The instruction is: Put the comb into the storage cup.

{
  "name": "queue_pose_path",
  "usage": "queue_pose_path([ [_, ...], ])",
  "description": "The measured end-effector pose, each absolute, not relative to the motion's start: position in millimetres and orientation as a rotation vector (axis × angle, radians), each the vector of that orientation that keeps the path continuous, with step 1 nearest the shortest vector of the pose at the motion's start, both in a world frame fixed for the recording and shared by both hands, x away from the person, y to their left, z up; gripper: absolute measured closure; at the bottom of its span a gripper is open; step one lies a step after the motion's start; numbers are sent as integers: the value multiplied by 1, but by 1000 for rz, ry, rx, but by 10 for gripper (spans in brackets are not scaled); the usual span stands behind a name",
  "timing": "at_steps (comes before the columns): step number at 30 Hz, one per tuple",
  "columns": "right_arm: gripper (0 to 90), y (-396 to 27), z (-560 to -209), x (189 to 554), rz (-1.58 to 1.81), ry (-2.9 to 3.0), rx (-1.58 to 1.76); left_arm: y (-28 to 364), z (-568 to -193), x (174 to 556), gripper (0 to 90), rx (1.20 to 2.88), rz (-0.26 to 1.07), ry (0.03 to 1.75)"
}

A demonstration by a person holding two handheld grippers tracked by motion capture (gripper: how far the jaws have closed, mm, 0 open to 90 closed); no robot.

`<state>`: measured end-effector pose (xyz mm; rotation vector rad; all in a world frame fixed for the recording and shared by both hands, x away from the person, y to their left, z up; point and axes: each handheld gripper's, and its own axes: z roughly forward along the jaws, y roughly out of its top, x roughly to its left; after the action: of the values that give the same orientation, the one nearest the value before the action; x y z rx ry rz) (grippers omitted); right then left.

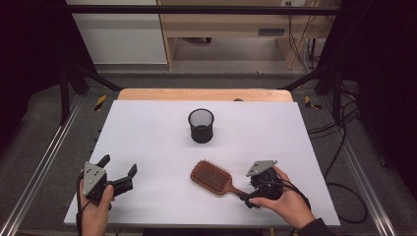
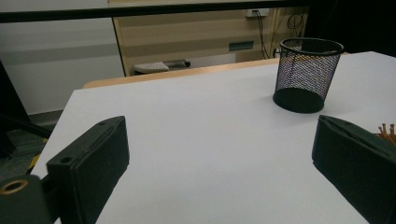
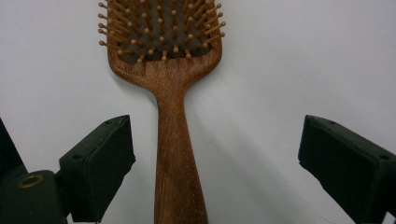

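- L gripper (image 1: 118,172): held in the person's L hand (image 1: 94,209) at the near-L corner of the white table (image 1: 147,132); 2 black jaws spread wide, nothing between them. In the L gripper view the pads (image 2: 91,158) frame bare tabletop. A grey 3-cornered plate sits on top of the gripper.
- Mesh cup (image 1: 201,125): 1 black wire-mesh pen holder, upright, centre of the table toward the far side, well apart from both grippers. From the high view the inside looks dark; contents cannot be told. In the L gripper view the cup (image 2: 306,74) stands ahead and to the R, and light shows through its mesh wall.
- Hairbrush (image 1: 212,178): 1 wooden paddle brush, lying flat on the table, bristles up, near side, R of centre; head points far-L, handle runs toward the R gripper. In the L gripper view a few bristle tips (image 2: 387,130) peek past the R-hand pad.
- R gripper (image 1: 252,199): held in the person's R hand (image 1: 287,204) at the near-R of the table. In the R gripper view the 2 jaws stand wide with the brush handle (image 3: 177,158) between them; pads (image 3: 100,163) are clear of the wood on both sides, so no grip.
- Writing: no legible brand or label, as far as can be told.
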<state>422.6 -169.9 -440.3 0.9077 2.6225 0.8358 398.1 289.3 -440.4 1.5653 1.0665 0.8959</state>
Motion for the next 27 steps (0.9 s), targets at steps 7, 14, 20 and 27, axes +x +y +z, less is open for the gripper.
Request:
queue_pose_path([
  [7,90,-160,-448,426,819,2672,899,285,-442,400,37,1590,898,1049],
  [14,81,-143,-456,425,783,2742,867,285,-441,399,25,1589,898,1043],
  [20,84,-134,-459,427,767,2767,862,283,-441,399,25,1597,891,1034],
  [27,180,-129,-460,430,734,2788,863,283,-441,399,25,1599,887,1032],
])
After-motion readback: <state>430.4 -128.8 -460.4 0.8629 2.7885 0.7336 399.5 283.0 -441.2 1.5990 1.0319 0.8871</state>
